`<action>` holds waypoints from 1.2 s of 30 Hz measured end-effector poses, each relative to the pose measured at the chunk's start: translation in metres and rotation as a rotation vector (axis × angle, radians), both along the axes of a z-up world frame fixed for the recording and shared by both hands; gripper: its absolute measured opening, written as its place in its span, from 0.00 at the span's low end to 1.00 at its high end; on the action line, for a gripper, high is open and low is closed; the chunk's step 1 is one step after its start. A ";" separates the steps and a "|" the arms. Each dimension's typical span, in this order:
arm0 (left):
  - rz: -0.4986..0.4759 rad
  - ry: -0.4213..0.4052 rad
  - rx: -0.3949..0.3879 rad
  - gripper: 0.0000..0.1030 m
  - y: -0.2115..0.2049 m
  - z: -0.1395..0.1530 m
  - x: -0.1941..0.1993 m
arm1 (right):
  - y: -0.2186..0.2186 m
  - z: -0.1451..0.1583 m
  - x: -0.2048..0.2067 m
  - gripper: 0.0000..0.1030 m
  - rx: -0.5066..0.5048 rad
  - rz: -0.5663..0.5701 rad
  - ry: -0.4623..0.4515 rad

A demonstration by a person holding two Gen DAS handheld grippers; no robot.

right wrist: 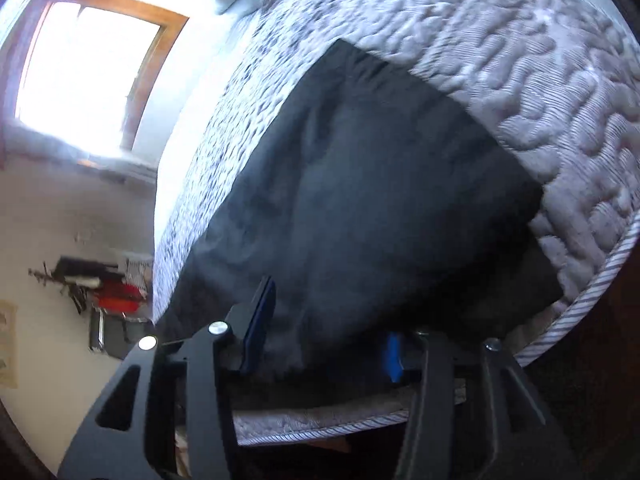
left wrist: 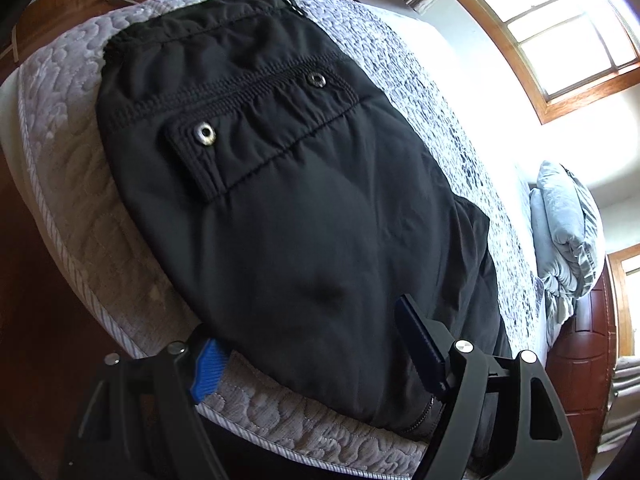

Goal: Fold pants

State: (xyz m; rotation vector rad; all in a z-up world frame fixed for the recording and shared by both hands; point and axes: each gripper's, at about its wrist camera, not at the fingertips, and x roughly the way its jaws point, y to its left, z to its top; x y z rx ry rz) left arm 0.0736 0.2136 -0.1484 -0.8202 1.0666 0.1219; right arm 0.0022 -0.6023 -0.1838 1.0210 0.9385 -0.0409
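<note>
Now | black pants (left wrist: 280,184) flat on mattress (left wrist: 64,184) | eyelets up

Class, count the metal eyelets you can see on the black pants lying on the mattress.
2. One eyelet sits on the pocket flap of the black pants; the other eyelet is higher up, near the elastic band. More may be hidden underneath.

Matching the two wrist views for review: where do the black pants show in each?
Left wrist: pants fill the centre, waistband eyelets up, left gripper open astride the near edge.
Right wrist: pants centre, blurred, right gripper open at the near edge.
Shared landmark: quilted mattress beneath.
</note>
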 end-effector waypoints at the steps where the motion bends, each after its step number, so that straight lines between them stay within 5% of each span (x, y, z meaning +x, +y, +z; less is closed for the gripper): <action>1: -0.005 0.003 0.008 0.76 -0.003 0.000 0.001 | -0.004 -0.002 0.000 0.34 0.017 -0.015 0.008; 4: -0.010 0.010 0.026 0.76 -0.009 0.000 0.005 | -0.010 0.005 -0.005 0.04 -0.015 -0.001 0.014; 9: -0.011 0.014 0.025 0.76 -0.012 0.000 0.008 | -0.007 0.042 -0.008 0.03 -0.041 0.054 -0.081; 12: -0.020 0.016 0.033 0.76 -0.013 -0.002 0.009 | -0.009 0.044 -0.012 0.03 -0.069 0.079 -0.017; 15: -0.025 0.025 0.034 0.76 -0.014 -0.005 0.013 | -0.013 0.013 -0.007 0.03 -0.116 0.069 0.112; 17: -0.024 0.030 0.032 0.76 -0.015 -0.004 0.016 | -0.015 -0.001 -0.007 0.03 -0.078 0.045 0.116; 20: -0.042 0.027 0.031 0.76 -0.016 -0.002 0.017 | -0.017 -0.001 -0.014 0.09 -0.059 0.031 0.095; 25: -0.056 0.034 0.022 0.77 -0.016 0.001 0.012 | -0.037 0.013 -0.050 0.40 0.006 -0.015 0.061; 36: 0.018 0.056 -0.004 0.84 -0.011 0.002 -0.013 | -0.048 -0.002 -0.083 0.47 0.156 -0.110 0.017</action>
